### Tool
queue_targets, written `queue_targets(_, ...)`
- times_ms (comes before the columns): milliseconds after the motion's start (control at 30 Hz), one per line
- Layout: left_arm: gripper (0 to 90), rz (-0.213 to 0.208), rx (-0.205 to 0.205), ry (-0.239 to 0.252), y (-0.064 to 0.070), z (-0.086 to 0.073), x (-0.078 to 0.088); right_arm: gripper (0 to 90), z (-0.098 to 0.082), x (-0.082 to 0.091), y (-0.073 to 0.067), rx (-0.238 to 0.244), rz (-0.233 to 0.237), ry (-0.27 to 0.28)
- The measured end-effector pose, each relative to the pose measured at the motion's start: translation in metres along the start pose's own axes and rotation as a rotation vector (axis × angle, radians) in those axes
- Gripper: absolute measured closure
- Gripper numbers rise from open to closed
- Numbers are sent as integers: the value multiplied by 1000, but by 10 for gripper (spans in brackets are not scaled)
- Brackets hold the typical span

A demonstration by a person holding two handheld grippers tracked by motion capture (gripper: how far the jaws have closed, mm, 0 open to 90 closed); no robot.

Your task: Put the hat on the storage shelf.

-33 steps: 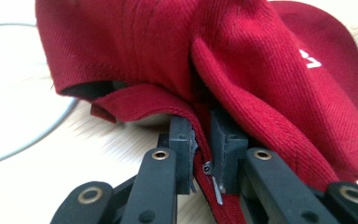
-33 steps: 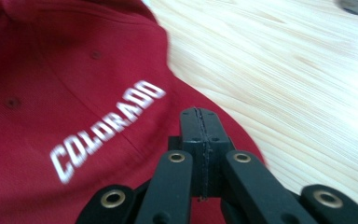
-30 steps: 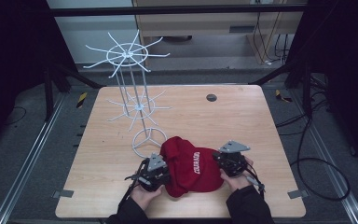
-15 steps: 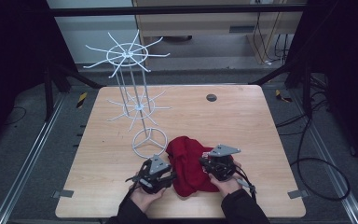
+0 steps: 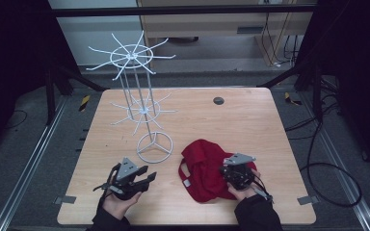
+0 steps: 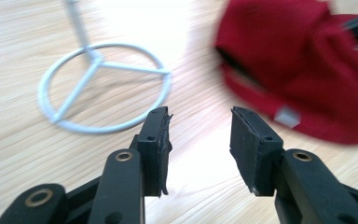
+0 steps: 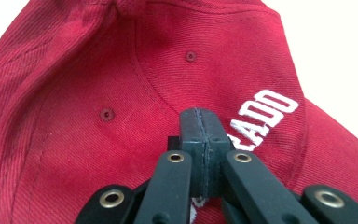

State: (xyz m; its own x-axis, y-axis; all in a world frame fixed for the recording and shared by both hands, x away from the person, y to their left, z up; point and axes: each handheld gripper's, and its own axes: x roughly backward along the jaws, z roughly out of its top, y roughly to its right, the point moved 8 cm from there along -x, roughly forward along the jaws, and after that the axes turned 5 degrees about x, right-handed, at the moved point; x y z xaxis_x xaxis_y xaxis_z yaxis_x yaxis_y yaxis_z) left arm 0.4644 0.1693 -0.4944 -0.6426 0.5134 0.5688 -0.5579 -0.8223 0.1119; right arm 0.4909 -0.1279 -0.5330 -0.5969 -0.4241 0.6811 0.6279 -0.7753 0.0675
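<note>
A: What else sat on the table?

B: White wire rack, two tiers of spokes, ring base just left of the red cap. Dark round spot near the far edge. Floor around had cables on the right and a yellow-black piece on the left.

A: Cap location?

B: Near edge of the table, right of centre, just beside the rack base, not touching it as far as I could tell.

A: Anything in the way?

B: Right gripper and hand covered the cap's right side from above. Left gripper was off to the left, apart from the cap, over bare wood.

A: Jaws?

B: Left ones were spread wide with nothing between them; left gripper view showed the gap with the base ring and cap beyond. Right ones were pressed together against the cap fabric; couldn't tell if cloth was pinched.

A: View differences?

B: Right gripper view showed white stitched lettering and eyelets, unreadable from high. Left gripper view showed a grey tab on the cap strap, blurry.
</note>
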Motion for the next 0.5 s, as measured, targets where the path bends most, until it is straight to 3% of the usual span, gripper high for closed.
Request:
queue_targets(33, 557, 20, 17, 1, -10, -2, 4, 900, -7, 6, 10, -6, -20, -5)
queue_targets(100, 549, 41, 31, 6, -21, -4, 8, 900, -13, 12, 18, -22, -38, -9)
queue_targets(133, 541, 41, 31, 6, -21, -4, 8, 900, -13, 12, 18, -22, -38, -9)
queue_targets(300, 514, 95, 56, 3, -47, -11, 17, 900, -20, 26, 32, -70, -70, 15)
queue_targets(333, 506, 106, 60, 5, -51, -13, 19, 895, -18, 30, 34, -72, -77, 36)
queue_targets(367, 491, 125, 67, 6, -59, -15, 22, 844, -10, 38, 33, -84, -68, 93)
queue_targets(433, 480, 133, 76, 11, -64, -15, 23, 828, -6, 41, 32, -86, -66, 116)
queue_targets(467, 471, 160, 88, 14, -73, -17, 25, 754, 5, 49, 26, -90, -54, 172)
queue_targets(500, 469, 166, 99, 14, -77, -18, 24, 722, 8, 51, 24, -86, -52, 188)
